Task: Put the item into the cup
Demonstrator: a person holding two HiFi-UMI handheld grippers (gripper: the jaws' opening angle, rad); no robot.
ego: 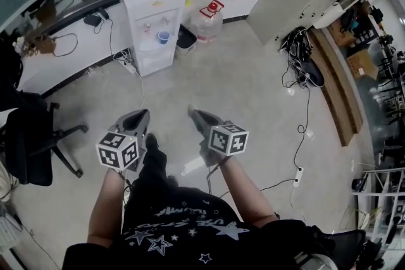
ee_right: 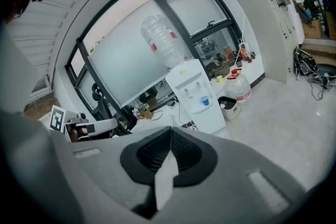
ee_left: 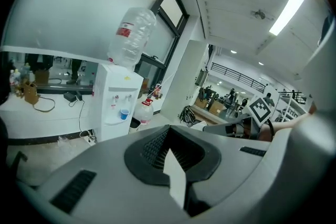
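Observation:
A small blue cup [ego: 164,36] stands in the tray recess of a white water dispenser [ego: 152,16] a few steps ahead; it also shows in the left gripper view [ee_left: 124,113] and the right gripper view [ee_right: 205,101]. My left gripper [ego: 143,116] and right gripper [ego: 193,113] are held side by side at waist height, well short of the dispenser, both pointing toward it. Each gripper's jaws are pressed together, left [ee_left: 168,129] and right [ee_right: 170,131], with nothing between them. I see no loose item to pick up.
A big water jug [ego: 207,19] and a black bin [ego: 185,36] stand on the floor right of the dispenser. A black office chair [ego: 31,142] is at the left. Cables [ego: 304,129] and a power strip [ego: 298,175] lie on the floor at the right.

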